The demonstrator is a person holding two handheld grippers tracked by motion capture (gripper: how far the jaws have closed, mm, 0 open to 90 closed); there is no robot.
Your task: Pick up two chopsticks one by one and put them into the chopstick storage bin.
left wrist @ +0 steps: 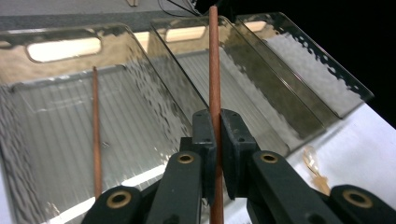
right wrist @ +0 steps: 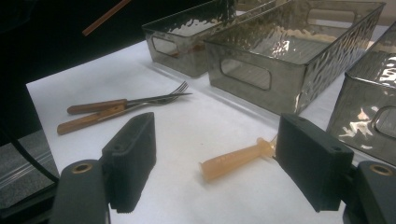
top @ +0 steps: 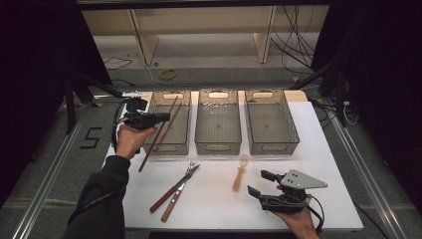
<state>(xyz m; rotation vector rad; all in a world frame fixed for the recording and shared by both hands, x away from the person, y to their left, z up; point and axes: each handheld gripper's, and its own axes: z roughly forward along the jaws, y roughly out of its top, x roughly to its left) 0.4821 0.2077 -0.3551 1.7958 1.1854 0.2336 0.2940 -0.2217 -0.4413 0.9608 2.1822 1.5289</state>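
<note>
Left hand-held gripper [left wrist: 215, 140] clamps a wooden chopstick [left wrist: 214, 70] above the surface's back-left bin [top: 169, 124]; right hand-held gripper [right wrist: 215, 163] gapes empty near the front edge.

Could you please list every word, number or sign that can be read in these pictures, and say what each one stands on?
"5": a dark numeral marked on the grey floor left of the table, in the high view.
Faint raised marks on the handle of the translucent plastic utensil, in the right gripper view: too blurred to read.
The three clear bins, chopsticks and wooden-handled forks show no readable text.
</note>
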